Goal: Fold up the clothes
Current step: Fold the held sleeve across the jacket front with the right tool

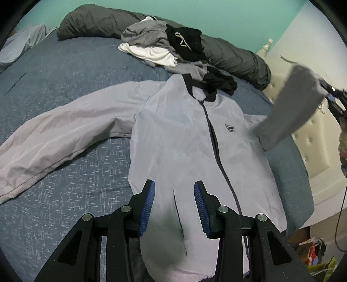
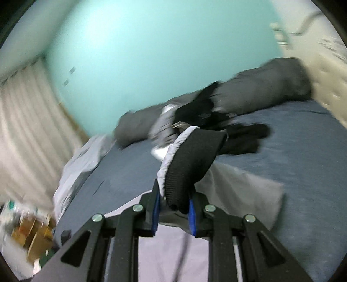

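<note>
Blue bedspread (image 1: pixel 65 173), teal wall (image 2: pixel 151 54); L jaws empty, R jaws grip jacket cuff (image 2: pixel 190 164).

A bed (image 1: pixel 65 91) with a blue patterned cover fills most of the room. Behind it the far wall (image 1: pixel 216 13) is painted turquoise. A cream tufted headboard (image 1: pixel 314 134) stands along the bed's right side. Pale pleated curtains (image 2: pixel 26 121) hang at the left, and blurred clutter (image 1: pixel 314 253) lies on the floor nearby.
</note>
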Action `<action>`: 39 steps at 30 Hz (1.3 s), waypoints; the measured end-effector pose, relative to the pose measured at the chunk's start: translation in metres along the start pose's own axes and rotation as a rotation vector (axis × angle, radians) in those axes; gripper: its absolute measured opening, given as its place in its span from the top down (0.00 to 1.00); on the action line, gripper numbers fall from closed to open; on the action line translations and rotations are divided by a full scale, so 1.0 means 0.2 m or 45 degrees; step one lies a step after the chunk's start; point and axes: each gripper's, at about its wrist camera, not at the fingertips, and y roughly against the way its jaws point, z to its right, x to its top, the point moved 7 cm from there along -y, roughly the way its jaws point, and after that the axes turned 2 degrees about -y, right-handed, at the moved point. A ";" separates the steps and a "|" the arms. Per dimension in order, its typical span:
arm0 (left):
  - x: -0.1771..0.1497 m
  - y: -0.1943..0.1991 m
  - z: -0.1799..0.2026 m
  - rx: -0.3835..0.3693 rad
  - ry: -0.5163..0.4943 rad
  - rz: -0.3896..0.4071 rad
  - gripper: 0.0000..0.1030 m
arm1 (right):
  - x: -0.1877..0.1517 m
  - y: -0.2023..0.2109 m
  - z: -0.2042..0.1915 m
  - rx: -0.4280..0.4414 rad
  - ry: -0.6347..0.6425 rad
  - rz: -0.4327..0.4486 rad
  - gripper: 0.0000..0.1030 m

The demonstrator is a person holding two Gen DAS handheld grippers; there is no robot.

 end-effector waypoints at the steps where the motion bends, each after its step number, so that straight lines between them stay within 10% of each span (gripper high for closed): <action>1: 0.00 0.02 -0.01 -0.003 0.004 0.006 0.60 | -0.04 -0.09 -0.12 0.031 0.033 -0.035 0.80; 10: -0.08 0.10 -0.19 0.024 0.061 0.013 0.60 | -0.74 -0.76 -0.62 0.096 0.309 -0.498 0.80; 20: -0.13 0.03 -0.23 0.015 0.071 -0.018 0.60 | -0.99 -0.91 -0.45 0.019 0.275 -0.594 0.62; 29: -0.07 -0.10 -0.04 -0.054 0.020 -0.027 0.53 | -0.69 -0.54 0.13 -0.168 0.180 -0.404 0.57; 39: -0.07 -0.48 0.09 -0.079 0.010 -0.093 0.53 | -0.74 -0.35 0.92 -0.591 0.043 -0.391 0.56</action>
